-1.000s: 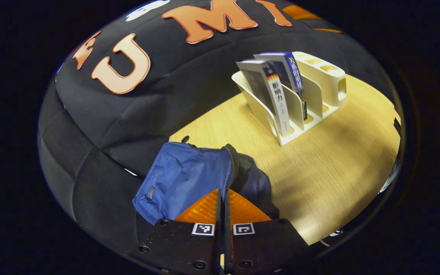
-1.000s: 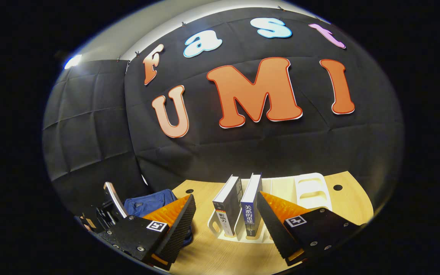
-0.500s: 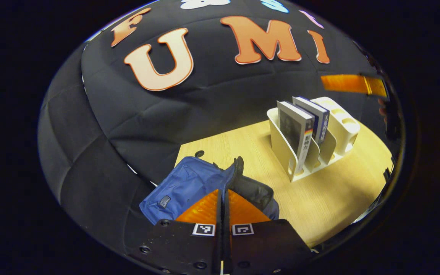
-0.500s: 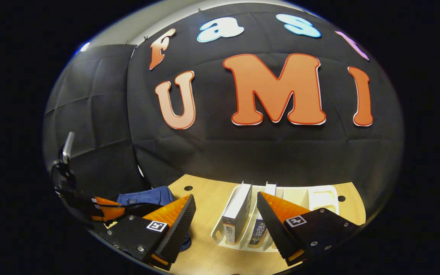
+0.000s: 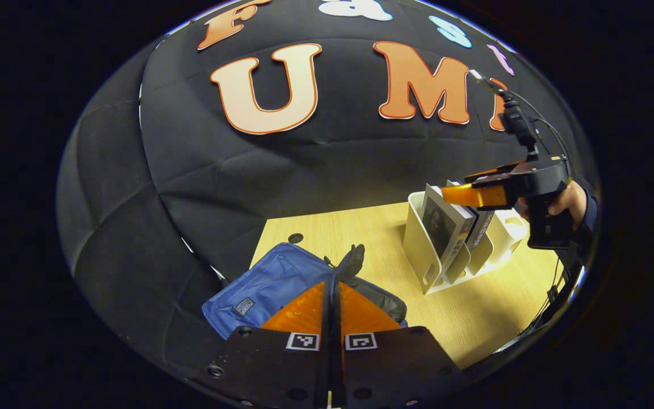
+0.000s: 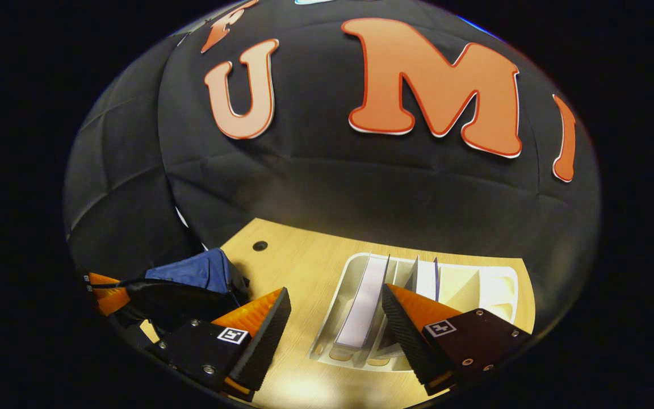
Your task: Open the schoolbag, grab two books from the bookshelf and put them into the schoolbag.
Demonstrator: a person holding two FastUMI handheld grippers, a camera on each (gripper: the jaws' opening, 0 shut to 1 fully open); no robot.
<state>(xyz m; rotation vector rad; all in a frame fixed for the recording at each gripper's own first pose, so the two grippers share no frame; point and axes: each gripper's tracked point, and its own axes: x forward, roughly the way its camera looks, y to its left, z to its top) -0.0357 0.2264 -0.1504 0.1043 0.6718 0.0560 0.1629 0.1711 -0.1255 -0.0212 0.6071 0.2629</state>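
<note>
A blue schoolbag [image 5: 273,287] lies at the left of a pale wooden worktop [image 5: 491,304], its dark mouth gaping toward the centre. The left hand-held gripper [image 5: 331,304] sits low over that mouth with its fingers clenched together; whether they pinch the bag's edge or zip cannot be told. The bag looks like soft, floppy fabric that would sag if let go.

To the right stands a cream bookshelf [image 6: 474,287] with upright dividers. Two books stand in its slots: one with a pale cover [image 6: 364,309] in the left slot and a blue book [image 6: 428,278] beside it. They look stiff, fairly light, with smooth covers that may slip; the top edge, pinched across the thickness, seems the best hold.

The right hand-held gripper [image 6: 335,332], released with fingers wide apart, hovers above the books, looking down on them. The pale book lies between its fingers but not touching either. In the left gripper view, a hand [image 5: 565,199] holds this gripper just over the book tops.
</note>
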